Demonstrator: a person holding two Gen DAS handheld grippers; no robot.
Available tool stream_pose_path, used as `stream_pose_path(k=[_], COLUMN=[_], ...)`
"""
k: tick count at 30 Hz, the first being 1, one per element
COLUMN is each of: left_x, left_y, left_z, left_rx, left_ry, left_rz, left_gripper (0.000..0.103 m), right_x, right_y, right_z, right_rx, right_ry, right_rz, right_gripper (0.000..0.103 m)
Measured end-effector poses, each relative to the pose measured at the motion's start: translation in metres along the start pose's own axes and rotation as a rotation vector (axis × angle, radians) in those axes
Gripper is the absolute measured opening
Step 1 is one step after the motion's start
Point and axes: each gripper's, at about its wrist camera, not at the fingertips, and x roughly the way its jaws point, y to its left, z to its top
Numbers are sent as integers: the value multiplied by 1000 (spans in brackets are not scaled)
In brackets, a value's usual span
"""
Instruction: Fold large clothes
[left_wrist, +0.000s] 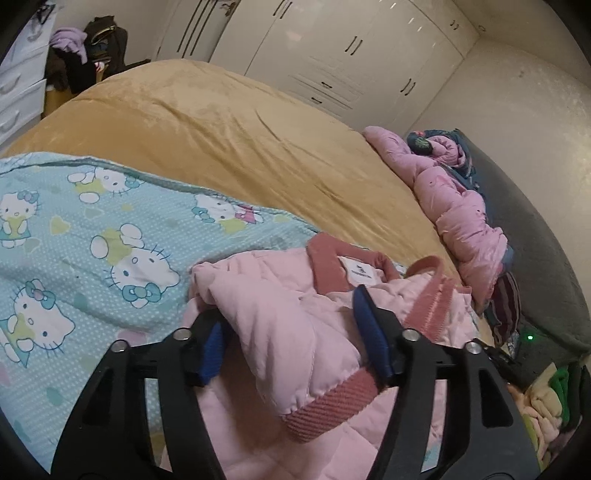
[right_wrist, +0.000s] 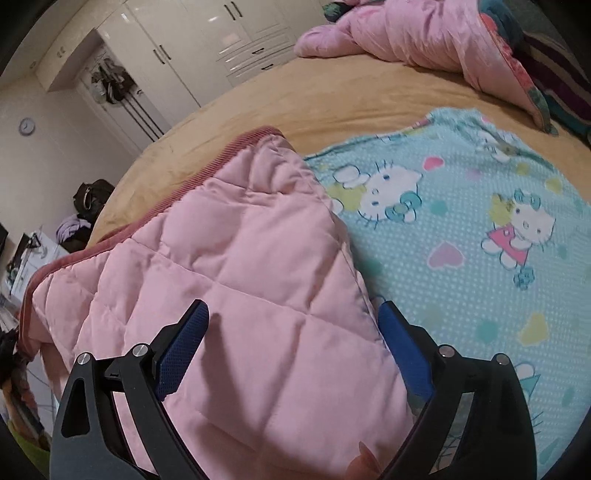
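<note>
A pale pink quilted jacket (left_wrist: 280, 325) with darker pink ribbed collar and cuffs lies on a Hello Kitty sheet (left_wrist: 92, 236) on the bed. In the left wrist view, my left gripper (left_wrist: 291, 314) is open, its blue-padded fingers (left_wrist: 369, 332) standing on either side of a sleeve whose ribbed cuff (left_wrist: 325, 406) lies between them. In the right wrist view, the jacket's body (right_wrist: 240, 266) spreads out with its ribbed hem at the far left. My right gripper (right_wrist: 291, 317) is open, its fingers (right_wrist: 406, 347) straddling the jacket's near edge.
A tan blanket (left_wrist: 229, 122) covers the bed. A bunched pink quilt (left_wrist: 454, 210) lies along the bed's far side, also in the right wrist view (right_wrist: 399, 33). White wardrobes (left_wrist: 332, 48) stand behind. A pile of clothes (left_wrist: 546, 406) sits low at the right.
</note>
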Motion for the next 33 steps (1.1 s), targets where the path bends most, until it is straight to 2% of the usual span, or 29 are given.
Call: stream_pose_path(k=[1,3,4,5,6,9,12,14,16,18,20,23,25,30,32,33], left_x=[-5,-13,-19,-23,-31,-45,-44,-32,-10,7,20,35,41,48,52,55], left_y=[-2,-7,-11,-14,-18,-24,-25,-19,-5,11,26,37,39,23,15,13], left_z=[0,0,1,2,2,2,-5,-16,-30,-42,-49,-53,-51,-45,-43,-43], left_rx=[-2,7,27,46,76,148,223,255,273,253,207,153,162,215,242,255], left_ry=[-11,-38,-60,-78,-111,-160,-157,-115,-32,29,66,97,105,86,81,83], left_rz=[-24,-48,-44,-28,-4,46,137,188,246,272,254,170,166,178,216,232], left_gripper=[72,80,83,91,94,94,94,94,94,94,94,94,94,94,87,66], right_x=[1,1,1,0,-1,-7,-15,-19,-22,-20,-16,1,8,18,27,33], right_y=[-1,-3,-4,-4,-6,-7,-7,-6,-4,-2,4,8,7,13,15,15], right_z=[-1,-3,-4,-4,-5,-7,-8,-7,-3,0,5,14,20,43,49,51], right_rx=[4,7,10,15,18,4,-17,-30,-44,-59,-89,-128,-132,-154,-150,-141], right_ry=[-1,3,11,16,18,12,-7,-16,-22,-20,-11,44,50,21,46,67], right_rz=[3,3,6,11,20,16,8,9,11,0,-21,-48,-79,-79,-77,-74], right_gripper=[92,92,92,92,92,92,92,92,92,92,92,92,92,92,92,83])
